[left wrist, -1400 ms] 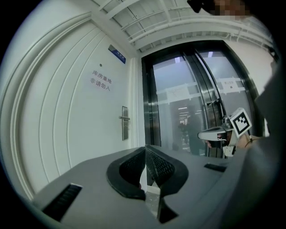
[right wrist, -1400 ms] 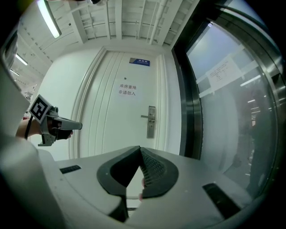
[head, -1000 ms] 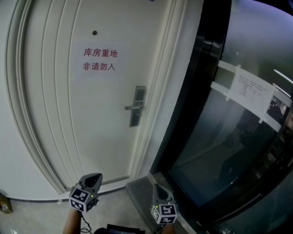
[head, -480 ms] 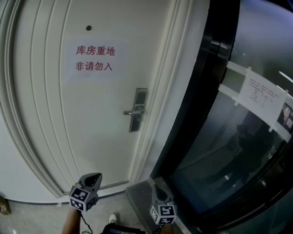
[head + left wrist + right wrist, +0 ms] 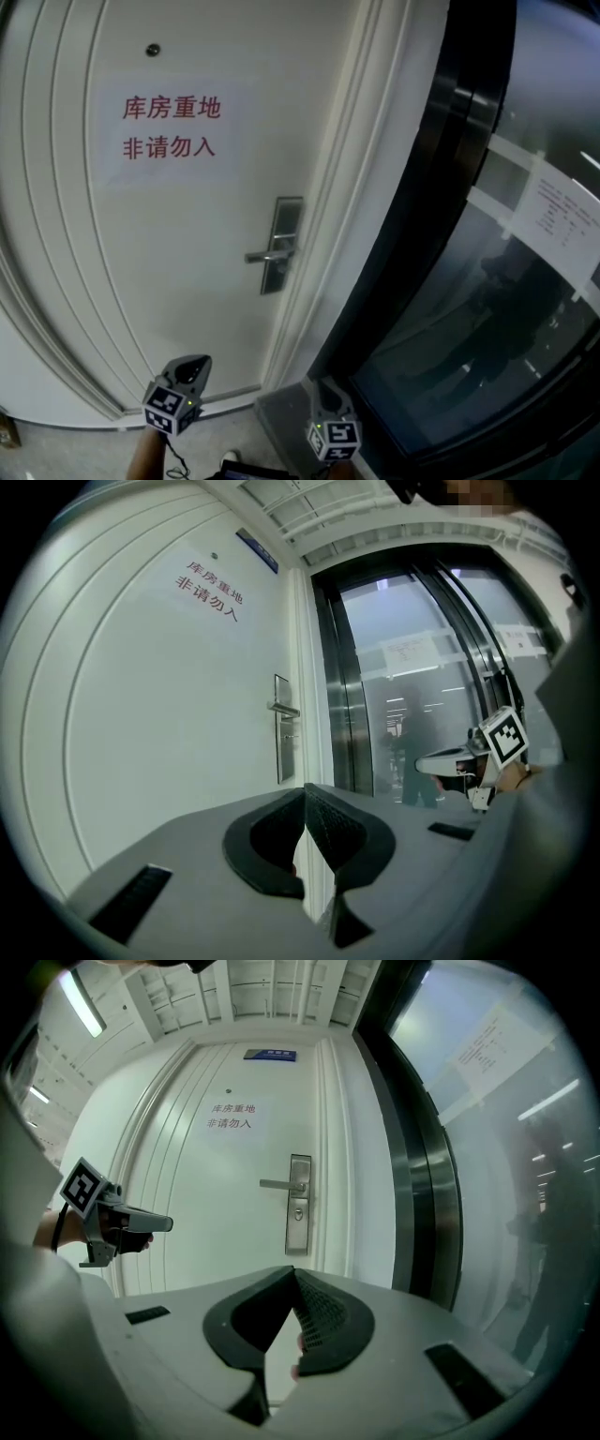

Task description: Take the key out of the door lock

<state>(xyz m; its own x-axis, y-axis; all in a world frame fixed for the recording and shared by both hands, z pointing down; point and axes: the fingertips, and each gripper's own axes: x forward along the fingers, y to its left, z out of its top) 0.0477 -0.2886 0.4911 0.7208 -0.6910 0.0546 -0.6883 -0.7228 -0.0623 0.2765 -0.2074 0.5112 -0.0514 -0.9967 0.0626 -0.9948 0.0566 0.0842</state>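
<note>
The white door (image 5: 187, 281) carries a steel lock plate (image 5: 281, 239) with a lever handle (image 5: 265, 255) pointing left. In the right gripper view the keyhole cylinder (image 5: 298, 1213) sits below the handle (image 5: 279, 1184); a key there is too small to make out. My left gripper (image 5: 192, 364) and right gripper (image 5: 322, 384) are low in the head view, well short of the door. Both are shut and empty: the left gripper (image 5: 305, 794) has its pads meeting, and so does the right gripper (image 5: 293, 1274). The lock plate (image 5: 282, 728) lies ahead and left.
A paper sign (image 5: 169, 127) with red characters is taped on the door under a peephole (image 5: 152, 50). A dark-framed glass wall (image 5: 487, 309) with taped notices (image 5: 562, 220) runs along the right. A grey stone threshold (image 5: 281, 412) lies at its foot.
The head view has drawn closer to the door: sign and lock plate look larger and the sign has shifted left. Both grippers keep their places low in the view, still shut.
</note>
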